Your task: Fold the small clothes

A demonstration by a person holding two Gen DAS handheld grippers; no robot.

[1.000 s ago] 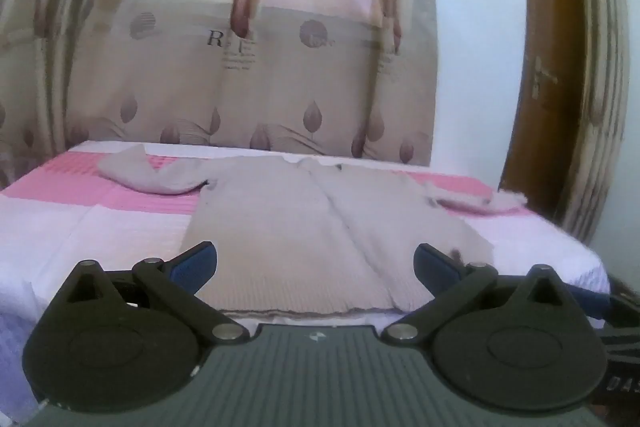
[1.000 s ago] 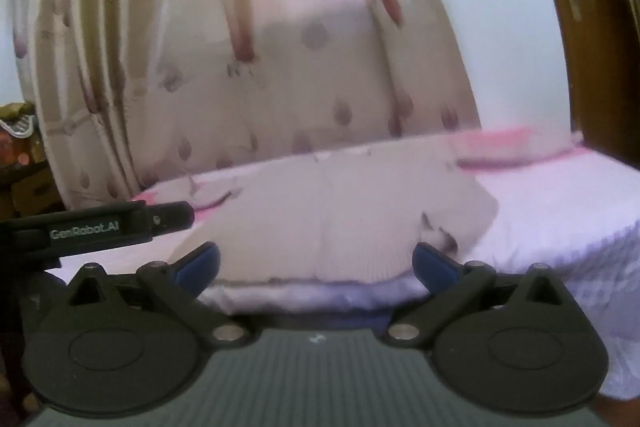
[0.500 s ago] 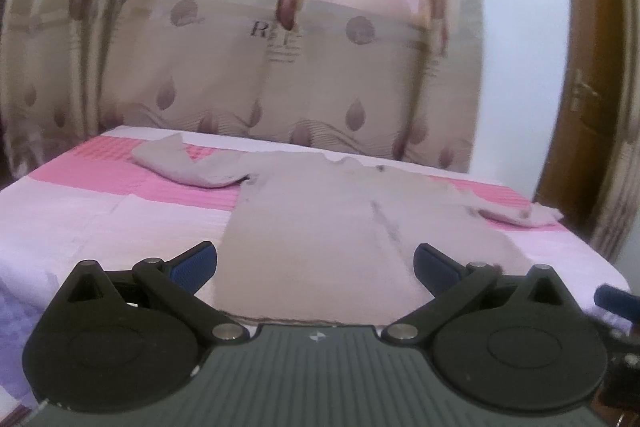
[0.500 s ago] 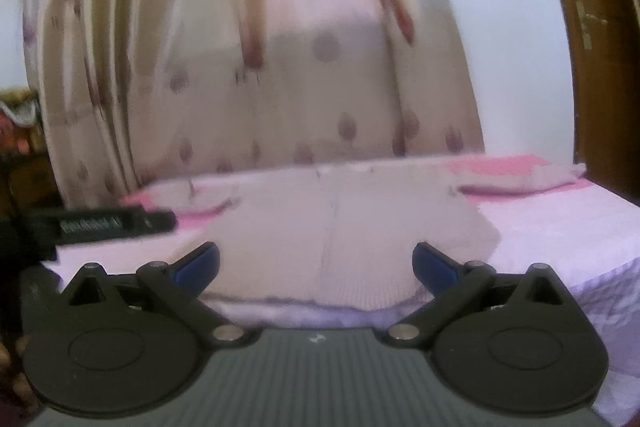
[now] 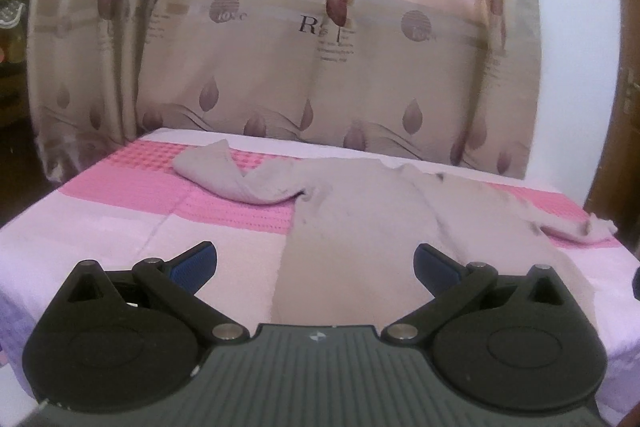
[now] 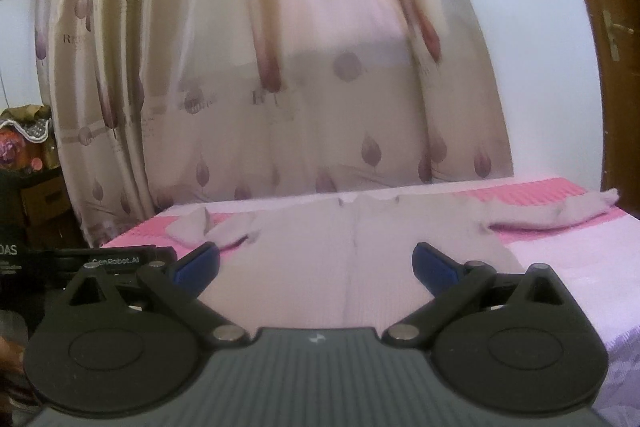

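Both my claws closer to bed than a second ago, view swung left. Left claw (image 5: 315, 259) fingers spread wide, nothing between, above near edge of bed (image 5: 120, 227). Right claw (image 6: 316, 261) likewise apart, empty. Beige sweater (image 5: 360, 219) flat on bed, hem at near edge, collar toward far edge, sleeves outstretched to both sides. Curtain (image 5: 280, 47) behind far edge.
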